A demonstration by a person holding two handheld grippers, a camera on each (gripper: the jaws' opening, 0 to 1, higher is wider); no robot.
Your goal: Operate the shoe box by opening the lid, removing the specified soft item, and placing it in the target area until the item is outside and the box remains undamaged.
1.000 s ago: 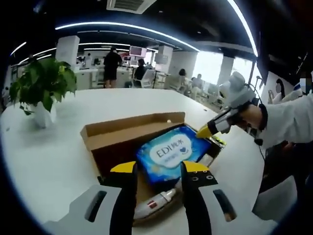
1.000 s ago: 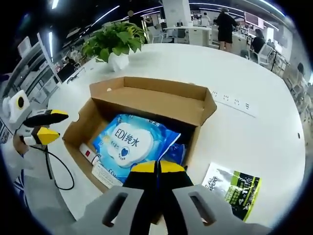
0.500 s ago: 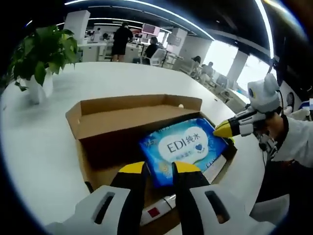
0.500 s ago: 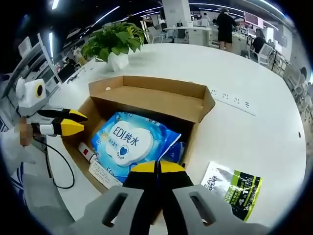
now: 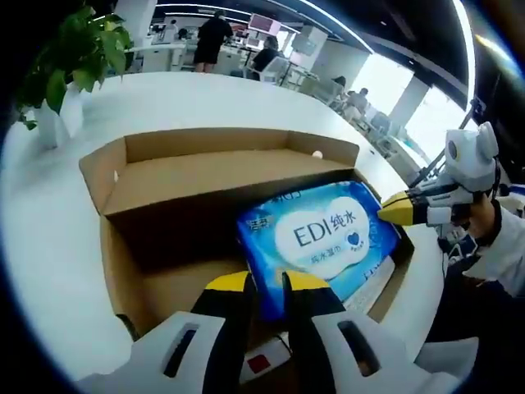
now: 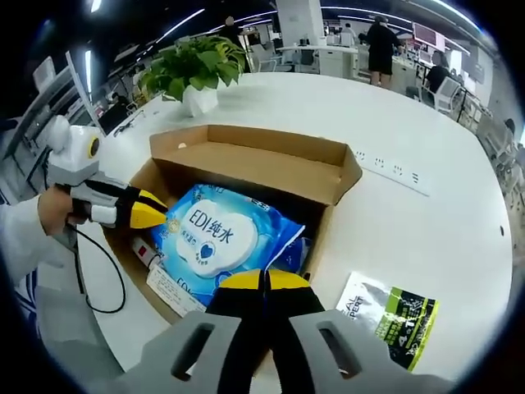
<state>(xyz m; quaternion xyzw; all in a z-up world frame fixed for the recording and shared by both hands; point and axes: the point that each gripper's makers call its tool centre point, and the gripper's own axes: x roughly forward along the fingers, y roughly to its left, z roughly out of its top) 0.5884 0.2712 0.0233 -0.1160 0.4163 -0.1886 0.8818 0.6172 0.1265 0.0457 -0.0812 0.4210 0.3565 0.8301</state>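
An open brown cardboard box (image 5: 205, 176) (image 6: 254, 168) lies on the white table. Inside it is a blue soft pack of wipes (image 5: 324, 234) (image 6: 217, 238) marked EDI. My left gripper (image 5: 267, 289) reaches down into the box, its jaws drawn close on the pack's near corner. From the right gripper view, the left gripper (image 6: 152, 210) meets the pack's left edge. My right gripper (image 6: 264, 283) is shut, tips together at the box's near wall. The left gripper view has the right gripper (image 5: 398, 209) at the box's right rim. I cannot tell whether it pinches the cardboard.
A red and white tube (image 6: 144, 259) and a white leaflet (image 6: 176, 289) lie in the box beside the pack. A green and black packet (image 6: 394, 316) is on the table near the box. A potted plant (image 6: 193, 70) stands behind, sockets (image 6: 394, 172) to the right.
My left gripper has moved down into the box, and its jaws have narrowed onto the pack's corner. The right gripper has stayed at the box's wall, still shut.
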